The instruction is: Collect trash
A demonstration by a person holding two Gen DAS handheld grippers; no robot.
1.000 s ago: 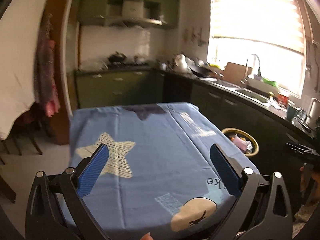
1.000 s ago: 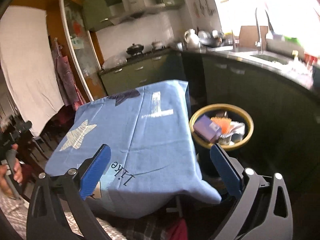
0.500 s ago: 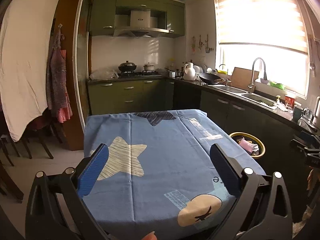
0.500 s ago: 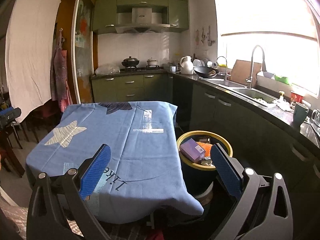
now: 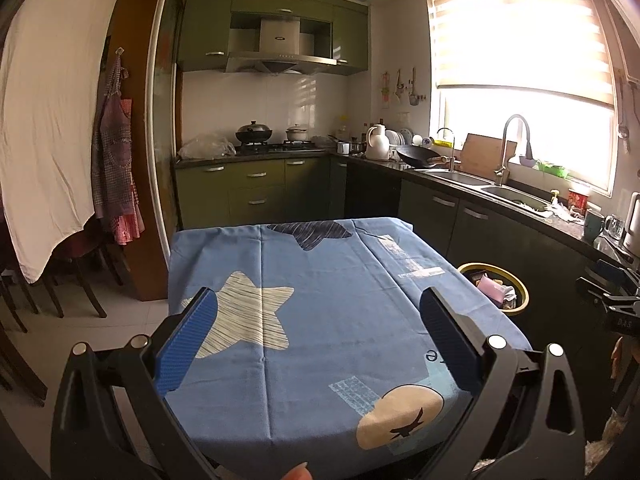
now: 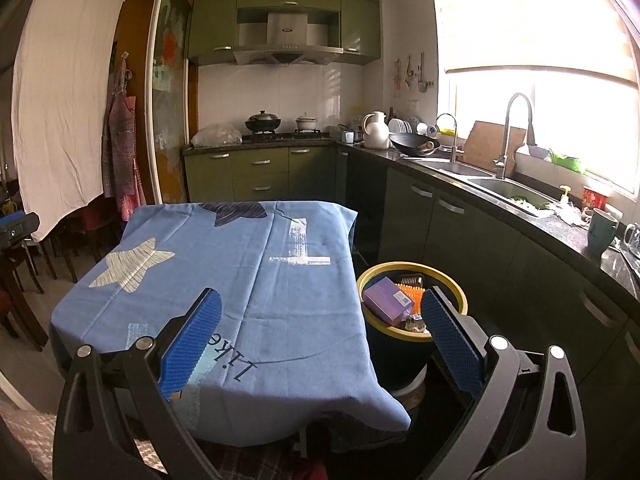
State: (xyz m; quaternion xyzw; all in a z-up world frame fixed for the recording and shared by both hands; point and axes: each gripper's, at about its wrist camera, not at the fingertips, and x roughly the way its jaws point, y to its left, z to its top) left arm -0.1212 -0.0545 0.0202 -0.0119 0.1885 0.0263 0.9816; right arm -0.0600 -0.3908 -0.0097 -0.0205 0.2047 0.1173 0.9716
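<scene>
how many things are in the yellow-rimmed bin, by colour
purple cardboard box: 1
orange bristly brush: 1
dark ridged item: 1
small crumpled grey scrap: 1
total visible in the yellow-rimmed bin: 4; more may be hidden

A blue cloth (image 5: 320,320) printed with a cream star and dark star is seen. Green cabinets (image 5: 256,192), a yellow-rimmed bin (image 6: 412,304) and a purple box (image 6: 388,303) are shown.

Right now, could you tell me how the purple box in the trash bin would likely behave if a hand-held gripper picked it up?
The purple box looks like thin cardboard, so probably light and fairly stiff, though hard squeezing might crush it. Its flat faces should suit the pads. It lies tilted against other trash in the bin, so it may shift when touched.
</scene>
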